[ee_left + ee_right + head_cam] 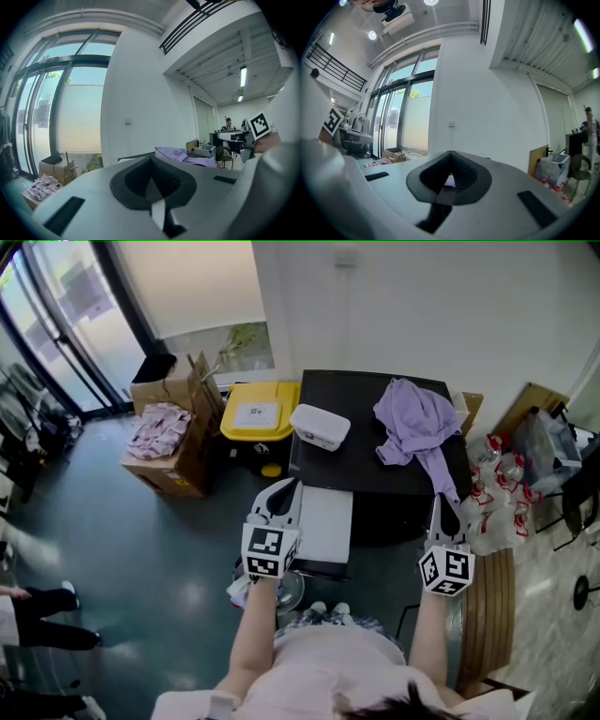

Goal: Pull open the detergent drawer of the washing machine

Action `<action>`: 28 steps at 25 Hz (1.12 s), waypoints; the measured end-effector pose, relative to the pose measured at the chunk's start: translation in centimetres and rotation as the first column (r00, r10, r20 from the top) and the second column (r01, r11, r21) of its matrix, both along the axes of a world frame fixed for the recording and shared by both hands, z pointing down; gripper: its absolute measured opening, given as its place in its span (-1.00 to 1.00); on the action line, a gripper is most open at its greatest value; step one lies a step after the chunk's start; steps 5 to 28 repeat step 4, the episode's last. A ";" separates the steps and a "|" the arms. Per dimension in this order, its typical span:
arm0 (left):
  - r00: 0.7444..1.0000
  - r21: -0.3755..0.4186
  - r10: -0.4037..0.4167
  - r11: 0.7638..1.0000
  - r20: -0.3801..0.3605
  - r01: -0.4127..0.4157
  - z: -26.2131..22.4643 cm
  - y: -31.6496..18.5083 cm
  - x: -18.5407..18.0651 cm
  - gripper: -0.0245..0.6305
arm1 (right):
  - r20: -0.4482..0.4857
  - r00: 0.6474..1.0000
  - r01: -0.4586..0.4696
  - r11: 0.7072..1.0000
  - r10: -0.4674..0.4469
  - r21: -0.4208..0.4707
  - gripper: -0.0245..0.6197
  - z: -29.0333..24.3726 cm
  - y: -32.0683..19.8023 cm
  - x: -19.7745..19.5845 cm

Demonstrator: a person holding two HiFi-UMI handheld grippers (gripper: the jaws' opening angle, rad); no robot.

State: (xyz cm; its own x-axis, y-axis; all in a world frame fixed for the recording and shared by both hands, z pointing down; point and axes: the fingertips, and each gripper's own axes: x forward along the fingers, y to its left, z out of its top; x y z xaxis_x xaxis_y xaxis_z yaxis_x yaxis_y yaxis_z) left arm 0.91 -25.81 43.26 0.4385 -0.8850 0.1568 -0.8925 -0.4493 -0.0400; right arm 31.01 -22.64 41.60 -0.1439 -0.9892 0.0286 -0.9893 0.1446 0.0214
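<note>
The washing machine (375,460) has a black top and stands against the white wall. At its front left a white drawer (323,521) sticks out toward me. My left gripper (284,493) hovers just left of that drawer, shut and holding nothing. My right gripper (441,510) is at the machine's front right corner, also shut and empty. In the left gripper view the left gripper (152,187) points level over the machine's top. In the right gripper view the right gripper (449,180) faces the wall. Neither of these two views shows the drawer.
A purple garment (417,423) and a white box (320,426) lie on the machine. A yellow bin (261,413) and a cardboard box of clothes (169,442) stand to its left. Plastic bottles (497,493) and a wooden bench (487,615) are at the right.
</note>
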 end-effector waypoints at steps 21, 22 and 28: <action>1.000 0.006 -0.001 1.000 -0.001 0.001 -0.4 0.0 0.4 -0.85 | -0.003 1.000 0.003 1.000 -0.003 -0.003 -0.88 -0.1 -0.1 0.2; 1.000 0.006 -0.001 1.000 -0.001 0.001 -0.4 0.0 0.4 -0.85 | -0.003 1.000 0.003 1.000 -0.003 -0.003 -0.88 -0.1 -0.1 0.2; 1.000 0.006 -0.001 1.000 -0.001 0.001 -0.4 0.0 0.4 -0.85 | -0.003 1.000 0.003 1.000 -0.003 -0.003 -0.88 -0.1 -0.1 0.2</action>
